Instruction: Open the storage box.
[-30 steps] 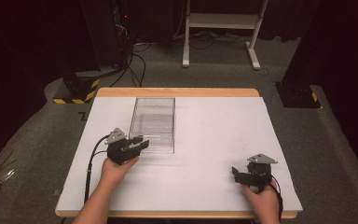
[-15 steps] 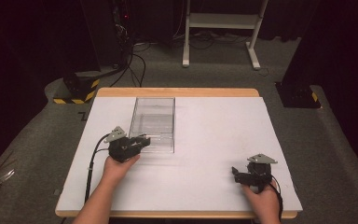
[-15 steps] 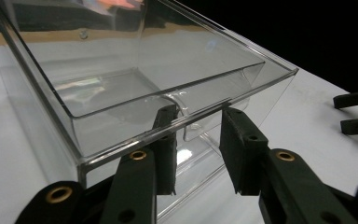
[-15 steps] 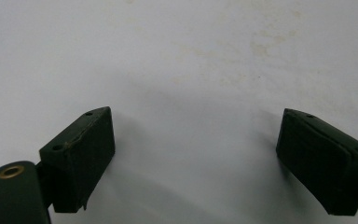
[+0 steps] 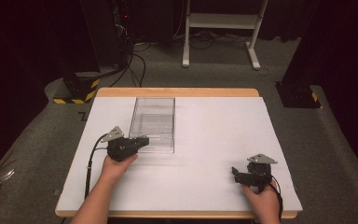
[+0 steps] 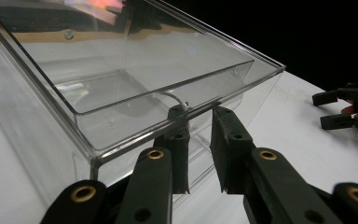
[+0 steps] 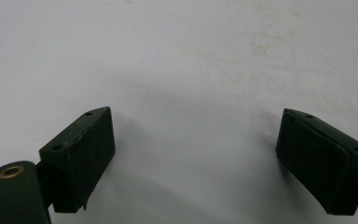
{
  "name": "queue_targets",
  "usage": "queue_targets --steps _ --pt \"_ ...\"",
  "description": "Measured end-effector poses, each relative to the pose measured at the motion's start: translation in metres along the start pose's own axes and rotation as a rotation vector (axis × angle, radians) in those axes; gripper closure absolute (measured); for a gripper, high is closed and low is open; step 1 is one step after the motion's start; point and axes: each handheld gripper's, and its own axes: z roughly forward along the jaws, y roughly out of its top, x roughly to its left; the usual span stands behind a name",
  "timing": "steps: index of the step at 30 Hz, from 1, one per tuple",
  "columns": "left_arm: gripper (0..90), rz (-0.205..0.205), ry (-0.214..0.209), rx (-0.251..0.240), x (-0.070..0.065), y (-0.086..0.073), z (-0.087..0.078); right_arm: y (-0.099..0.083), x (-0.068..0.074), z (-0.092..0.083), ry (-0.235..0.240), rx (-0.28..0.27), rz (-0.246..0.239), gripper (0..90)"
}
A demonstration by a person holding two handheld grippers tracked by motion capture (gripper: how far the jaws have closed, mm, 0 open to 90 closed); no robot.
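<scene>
On the left of the desk (image 5: 200, 186), the left tongs (image 5: 142, 140) sit at the near left corner of the clear box (image 5: 153, 122), which stands left of centre, its long side running away from the person. In the left gripper view the jaws straddle the box's near wall: one jaw lies behind the clear plastic, inside the box, the other outside it. The jaws have just been closing, with that wall between them. A narrow gap remains, and I cannot tell whether both pads press the wall. The left hand (image 5: 114, 167) holds these tongs, and a cable trails back along the forearm.

Well apart, near the desk's front right corner, the right tongs (image 5: 235, 173) rest in the right hand (image 5: 261, 198). Their jaws stand wide apart, released, over bare white desk.
</scene>
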Motion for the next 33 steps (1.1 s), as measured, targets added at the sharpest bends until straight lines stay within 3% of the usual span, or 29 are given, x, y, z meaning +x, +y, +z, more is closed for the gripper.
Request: queue_targets --steps 8,33 --pt "79.5 0.016 -0.03 -0.003 -0.003 -0.001 0.0 0.0 0.0 0.0 0.0 0.0 0.0 11.7" --pt "82.9 0.026 -0.035 -0.041 -0.008 -0.013 -0.009 0.0 0.0 0.0 0.0 -0.001 0.0 11.9"
